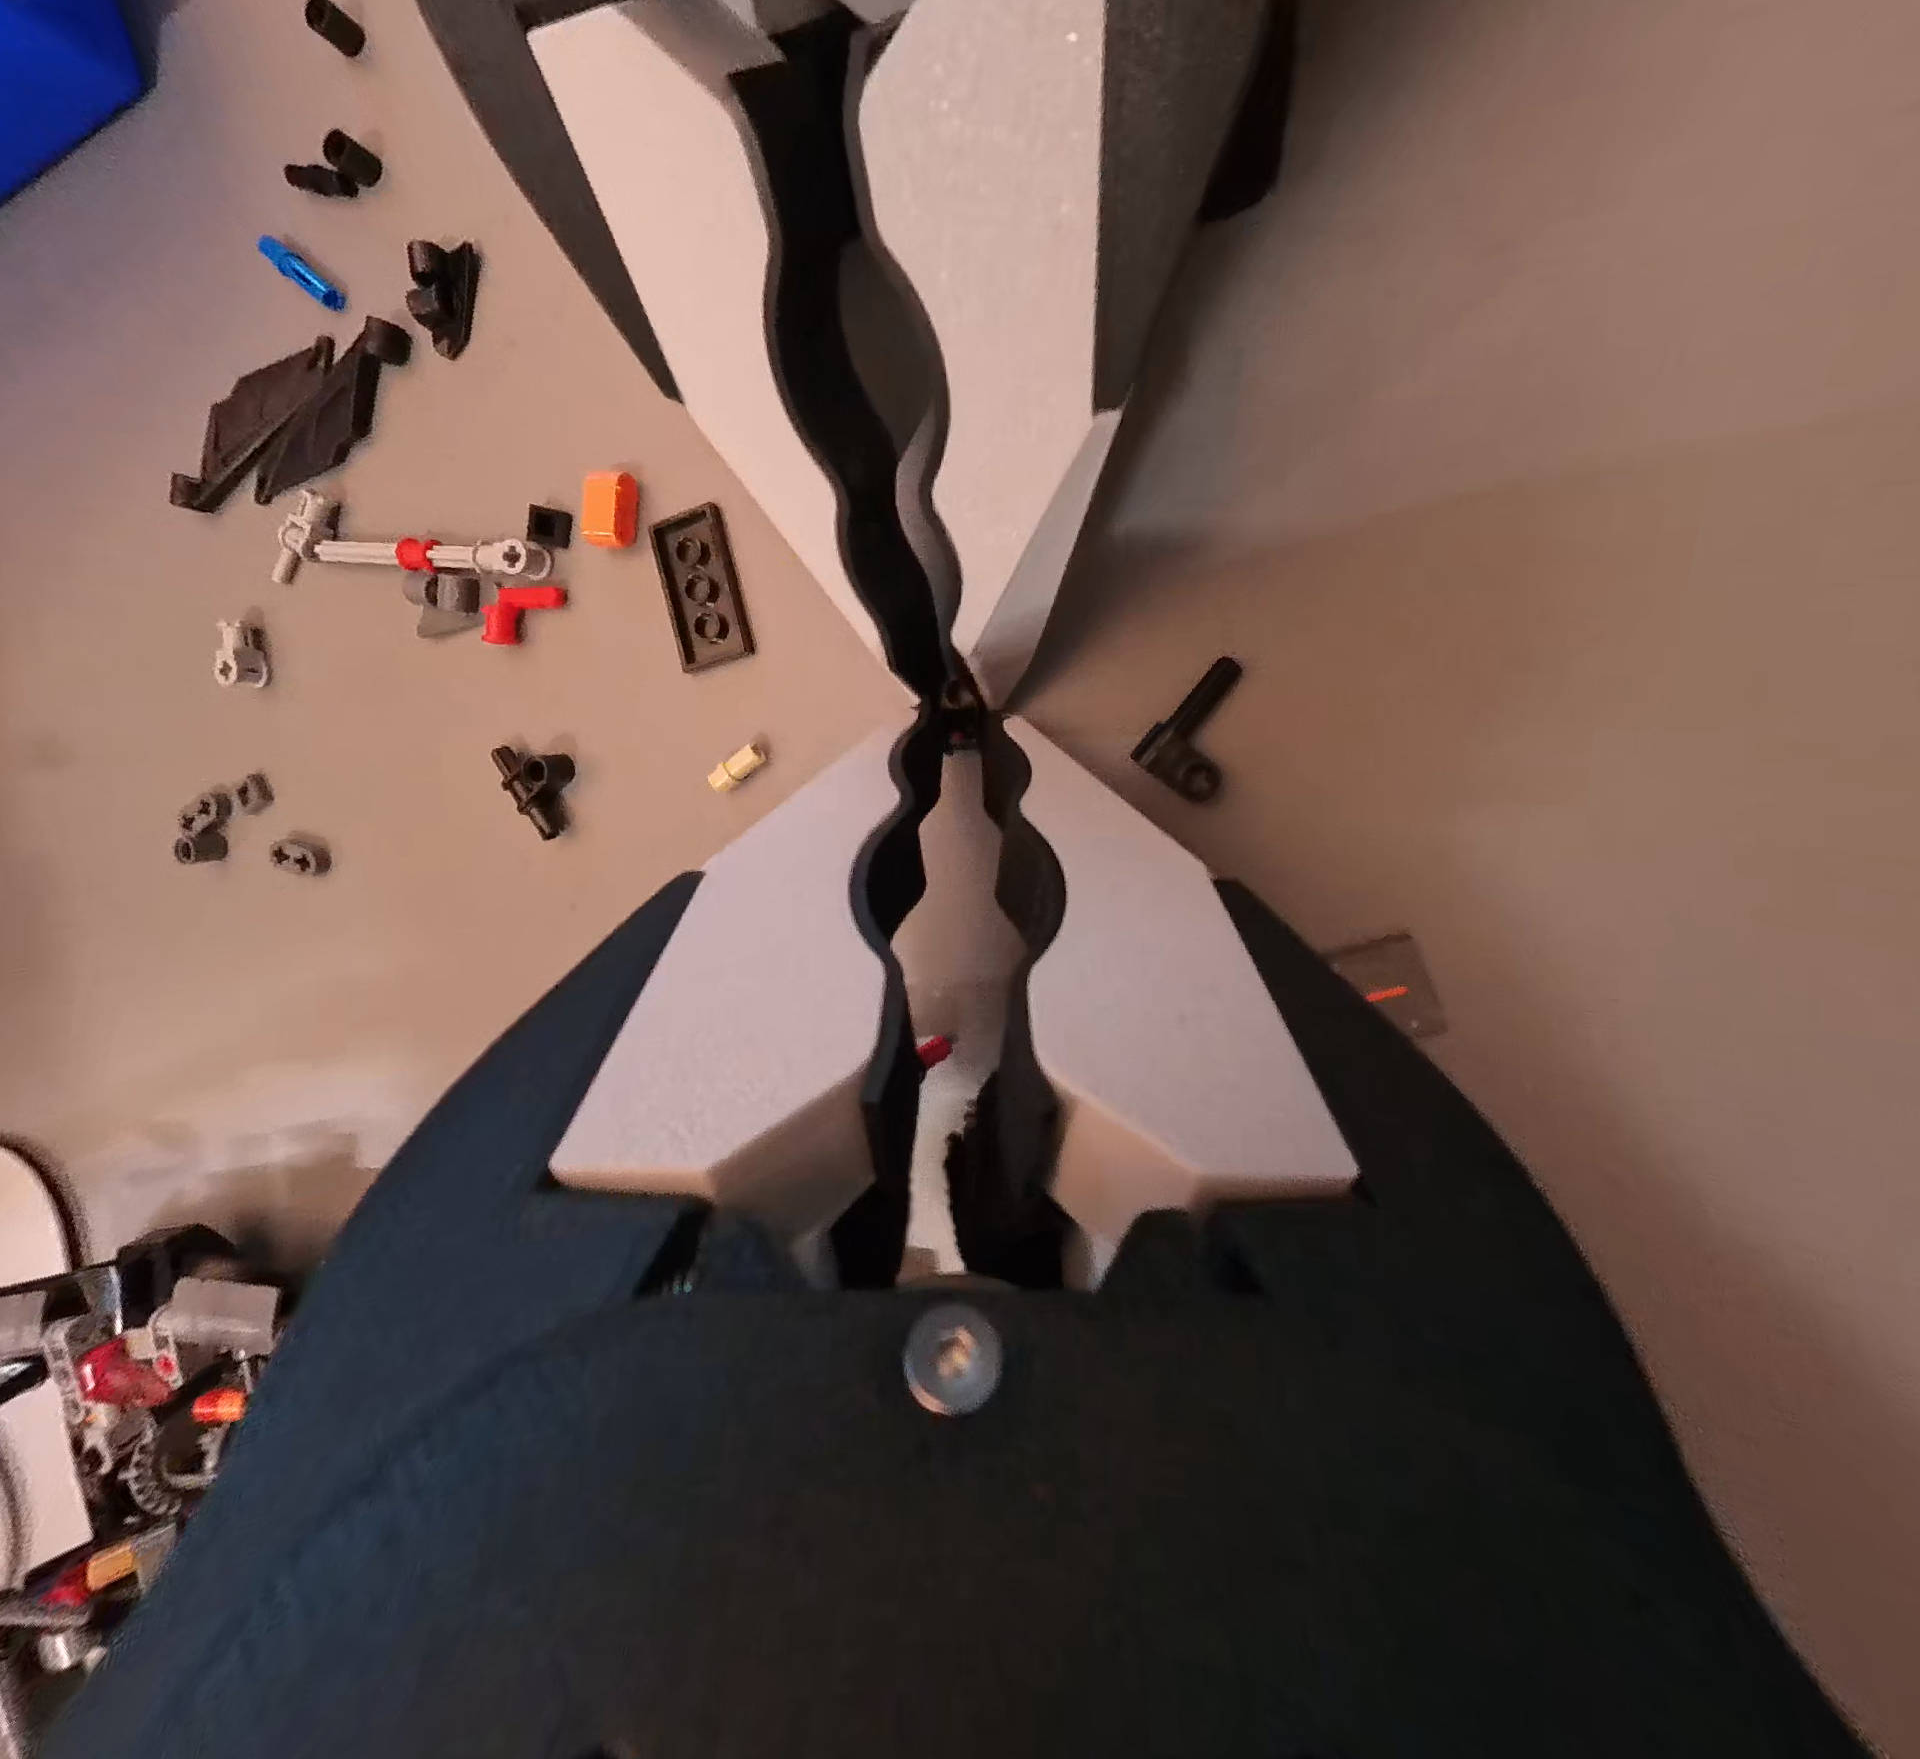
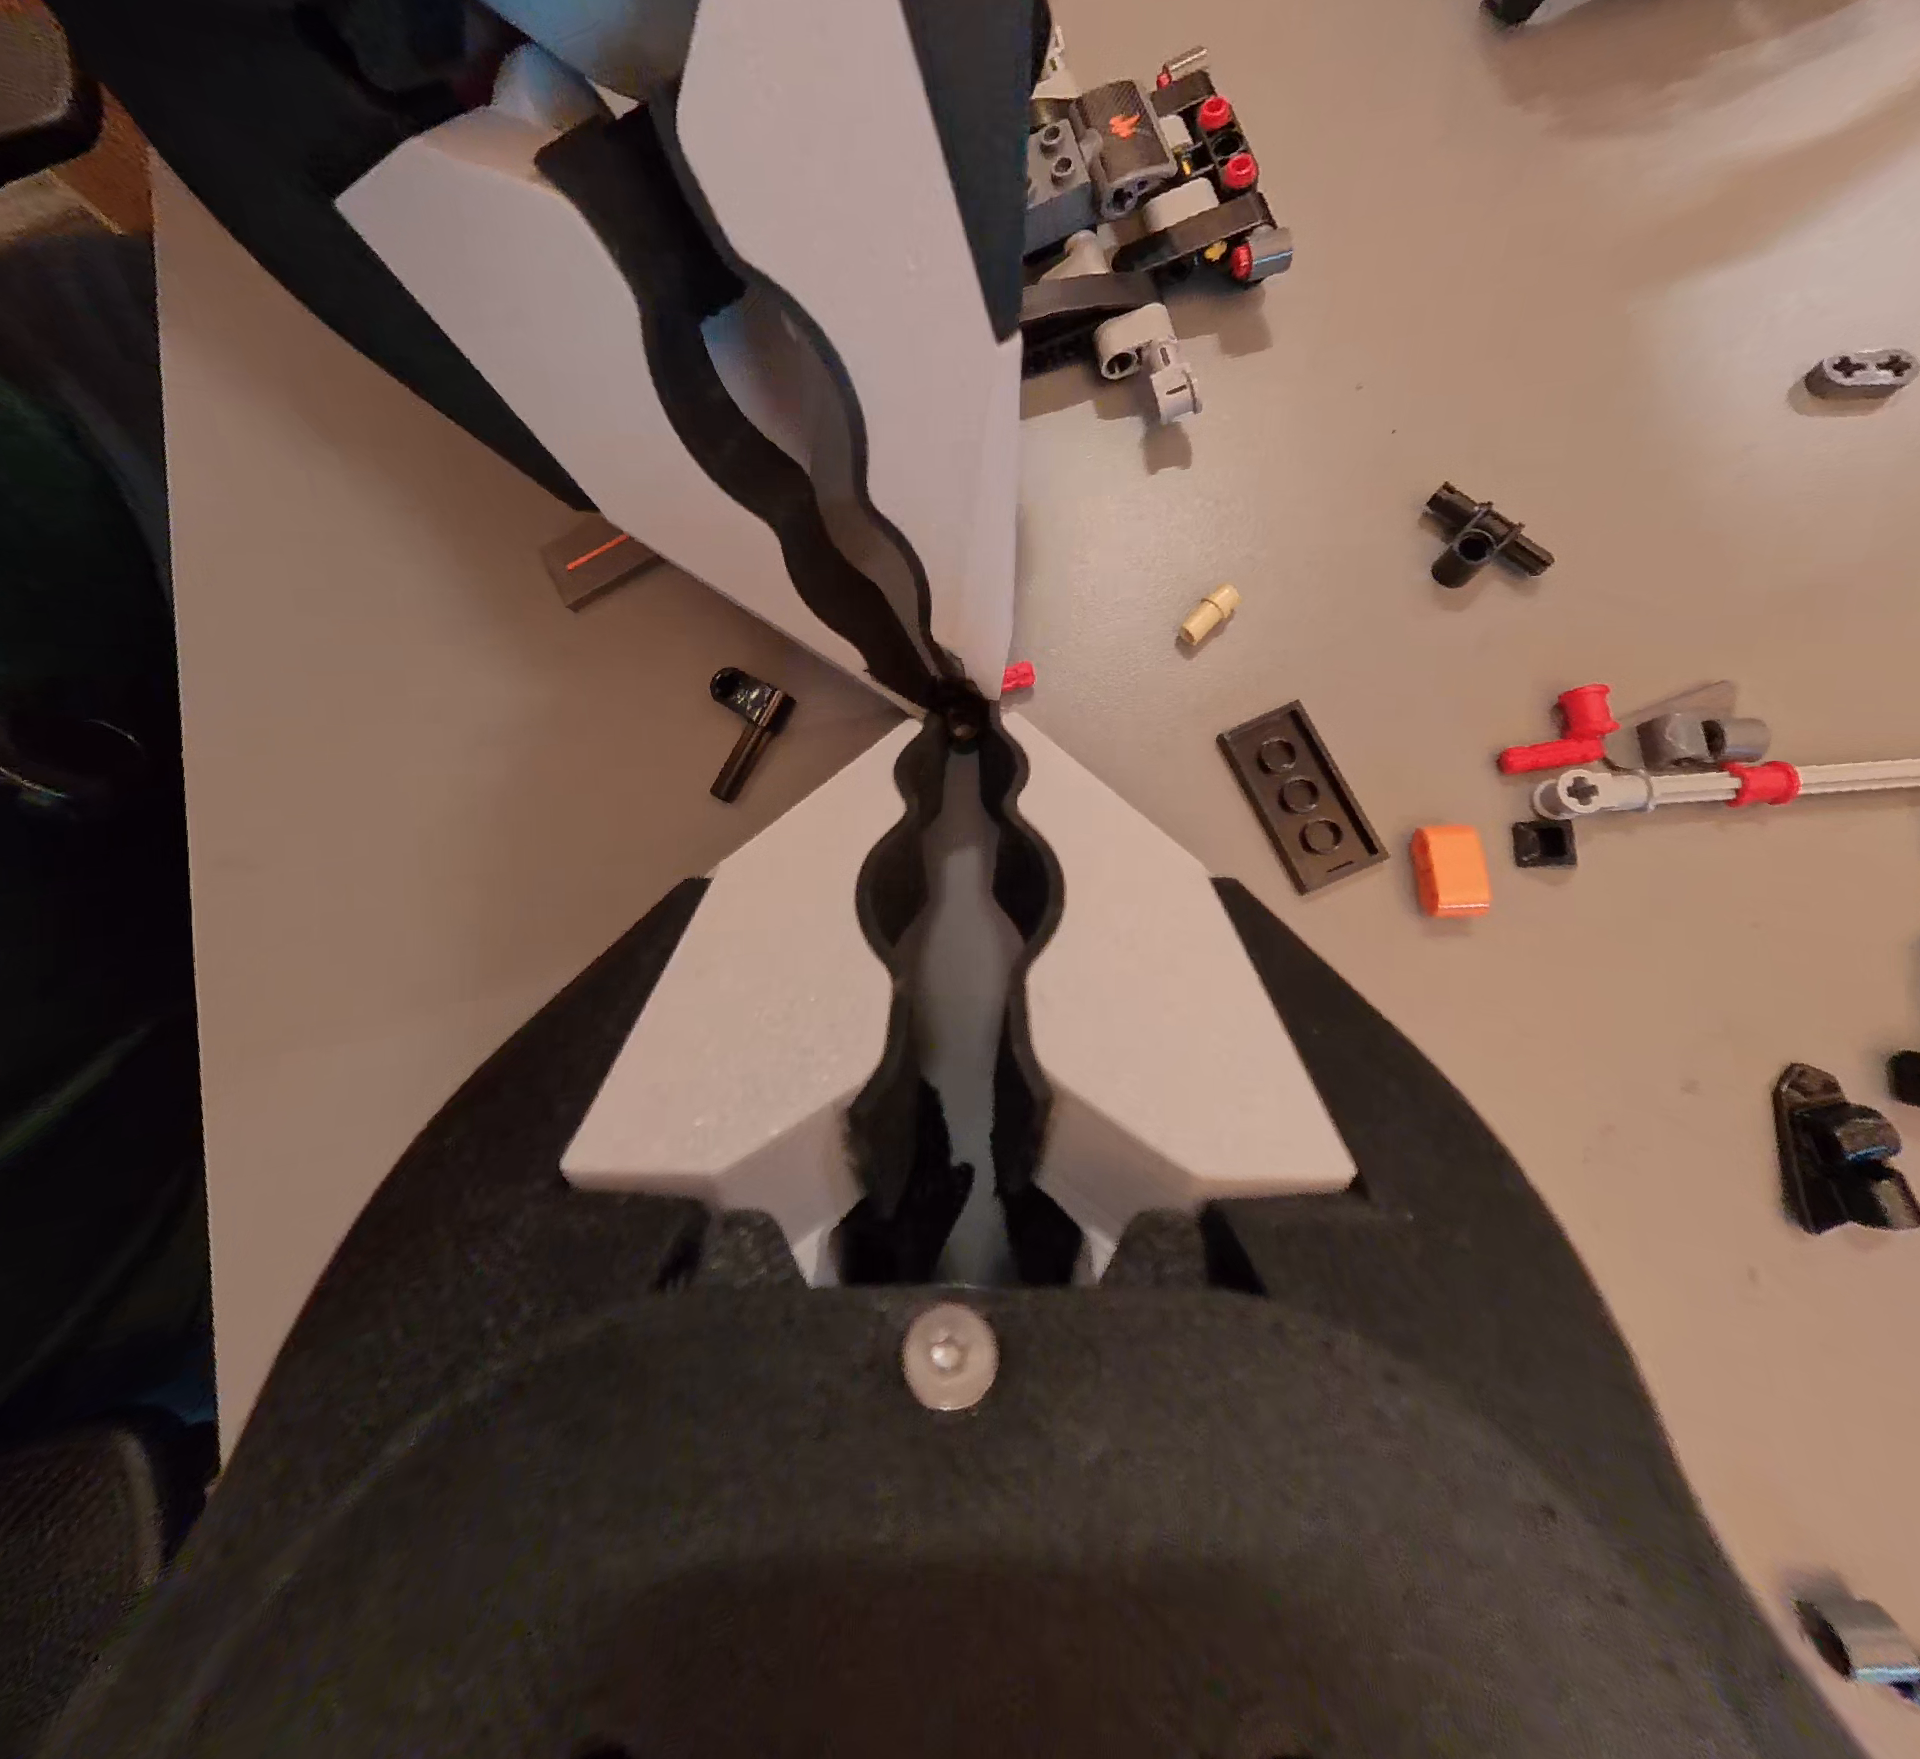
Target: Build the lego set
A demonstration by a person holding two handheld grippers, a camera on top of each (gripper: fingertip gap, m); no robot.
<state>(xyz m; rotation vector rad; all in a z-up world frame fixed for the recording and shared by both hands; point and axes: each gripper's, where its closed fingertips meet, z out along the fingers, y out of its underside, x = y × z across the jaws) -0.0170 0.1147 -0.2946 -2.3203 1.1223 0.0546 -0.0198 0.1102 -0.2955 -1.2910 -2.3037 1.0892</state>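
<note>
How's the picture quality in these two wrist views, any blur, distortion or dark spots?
Left wrist view: wide-angle bending at the edges, the partly built model in the lower-left corner smeared, the orange curved tile sharp. Right wrist view: left edge very dark, the grey table evenly lit with soft shadows.

Dim warm light (edges blurred, warped)

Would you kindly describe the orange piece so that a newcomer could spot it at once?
Start at the black three-hole plate lying on the grey table, right of the meeting hand-held gripper tips. The orange piece lies just beside it, next to a tiny black square piece. It is the only orange, smooth, rounded block among the loose parts.
</note>
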